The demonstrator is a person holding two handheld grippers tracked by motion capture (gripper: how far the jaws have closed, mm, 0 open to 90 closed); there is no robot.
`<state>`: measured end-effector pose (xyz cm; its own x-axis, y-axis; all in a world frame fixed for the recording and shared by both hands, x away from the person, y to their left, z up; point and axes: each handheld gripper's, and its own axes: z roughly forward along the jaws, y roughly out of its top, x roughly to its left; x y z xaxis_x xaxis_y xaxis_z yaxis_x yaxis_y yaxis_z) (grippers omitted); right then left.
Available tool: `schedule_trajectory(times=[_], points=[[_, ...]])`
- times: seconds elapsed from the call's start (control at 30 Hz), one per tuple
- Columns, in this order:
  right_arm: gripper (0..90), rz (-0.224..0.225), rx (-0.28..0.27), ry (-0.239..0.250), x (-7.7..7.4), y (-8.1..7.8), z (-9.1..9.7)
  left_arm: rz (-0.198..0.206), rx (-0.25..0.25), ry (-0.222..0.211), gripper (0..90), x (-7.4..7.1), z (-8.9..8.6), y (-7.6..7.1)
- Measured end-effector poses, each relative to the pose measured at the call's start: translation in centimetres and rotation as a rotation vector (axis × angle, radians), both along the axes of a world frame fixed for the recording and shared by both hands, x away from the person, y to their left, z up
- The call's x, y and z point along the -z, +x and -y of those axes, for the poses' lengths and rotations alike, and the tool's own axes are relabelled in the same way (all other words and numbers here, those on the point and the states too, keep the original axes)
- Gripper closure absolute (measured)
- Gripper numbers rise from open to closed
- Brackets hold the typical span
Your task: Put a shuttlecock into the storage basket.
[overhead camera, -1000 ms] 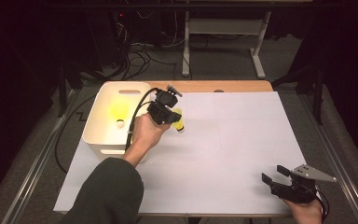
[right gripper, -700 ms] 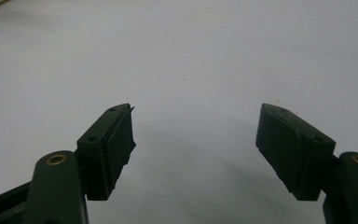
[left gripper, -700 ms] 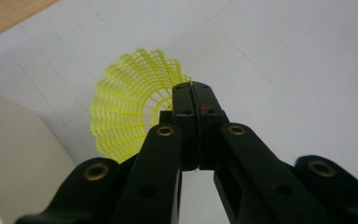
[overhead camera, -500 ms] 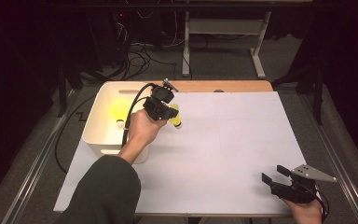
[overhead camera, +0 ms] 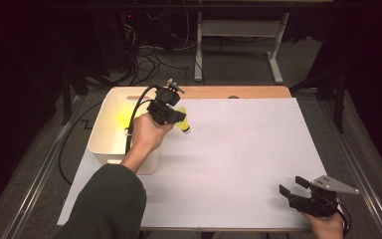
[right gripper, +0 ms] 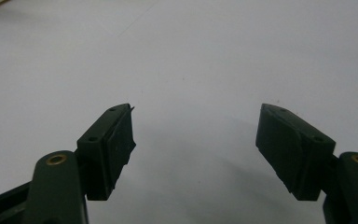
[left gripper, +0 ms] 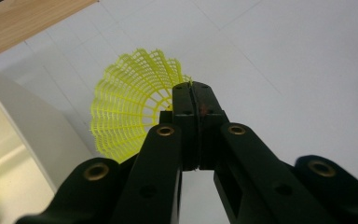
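A yellow plastic shuttlecock [left gripper: 130, 112] hangs by the rim of its mesh skirt from my left gripper [left gripper: 193, 91], whose jaws are shut on it. In the high view the left gripper [overhead camera: 171, 115] is held just right of the white bin [overhead camera: 104, 144], with the shuttlecock [overhead camera: 181, 121] pointing its white cork down toward the sheet. More yellow shows inside the bin; I cannot tell what it is. My right gripper [overhead camera: 292, 185] rests at the near right corner, and its jaws stand open over bare white surface [right gripper: 196, 126].
A white sheet [overhead camera: 248, 149] covers the table, with a wooden strip [overhead camera: 238, 92] along the far edge. The bin's wall [left gripper: 28, 126] is close at the left of the left gripper. Cables and a table frame lie on the dark floor beyond.
The left hand has drifted slightly left and away, toward the bin, carrying the shuttlecock. The right gripper has stayed where it was.
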<state>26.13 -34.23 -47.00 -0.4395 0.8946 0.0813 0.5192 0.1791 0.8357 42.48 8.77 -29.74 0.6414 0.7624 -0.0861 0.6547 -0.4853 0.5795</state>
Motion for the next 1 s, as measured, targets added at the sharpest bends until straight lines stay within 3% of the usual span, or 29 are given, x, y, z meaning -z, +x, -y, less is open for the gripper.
schedule_trajectory(times=[1.0], points=[[28.2, 0.0, 0.001, 0.0, 0.0, 0.0, 0.0, 0.014, -0.046, -0.029, 89.8, -1.4, -2.4, 0.0]])
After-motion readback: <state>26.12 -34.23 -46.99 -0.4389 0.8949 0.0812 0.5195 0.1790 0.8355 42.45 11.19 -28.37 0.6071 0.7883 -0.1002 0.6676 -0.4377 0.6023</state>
